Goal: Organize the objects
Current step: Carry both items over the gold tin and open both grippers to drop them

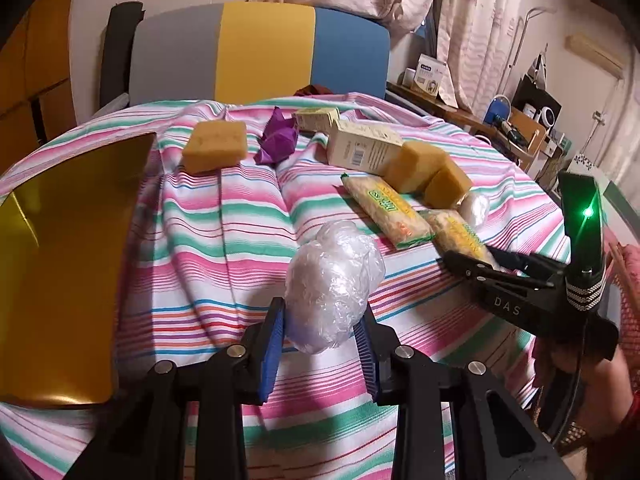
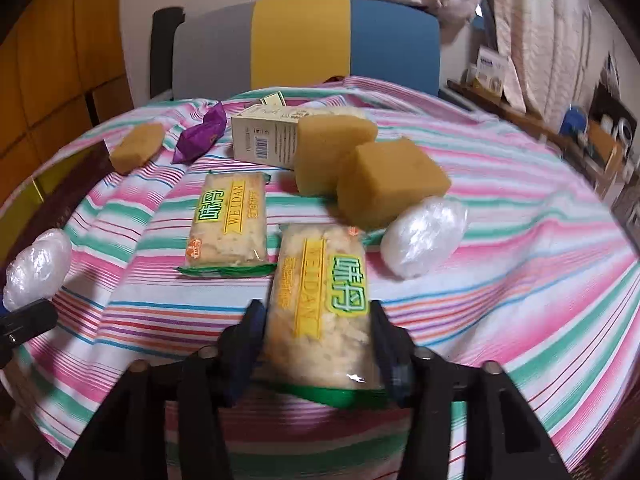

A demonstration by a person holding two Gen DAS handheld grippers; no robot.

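The left tool is clamped on a crumpled clear plastic ball, its blue pads pressing both sides, and the ball is held over the striped cloth that covers the table. To its left a gold tray lies at the table's left edge, with a wide strip of bare cloth between tray and ball.

The right tool grips a WEIDAN snack packet by its long sides; whether the packet rests on the cloth or is lifted cannot be told. A second WEIDAN packet lies flat just to its left, close but apart. Beyond them two yellow sponges stand touching each other, the rear one against a white carton lying on its side. A second plastic ball sits just right of the nearer sponge.

Farther back on the left, a third sponge and a purple wrapped sweet lie near each other, well apart from the packets. A small cream box sits behind the carton near the far edge.

The right half of the cloth is free out to the table's rim, as is the near strip in front of both tools. A grey, yellow and blue chair back stands right behind the far edge.
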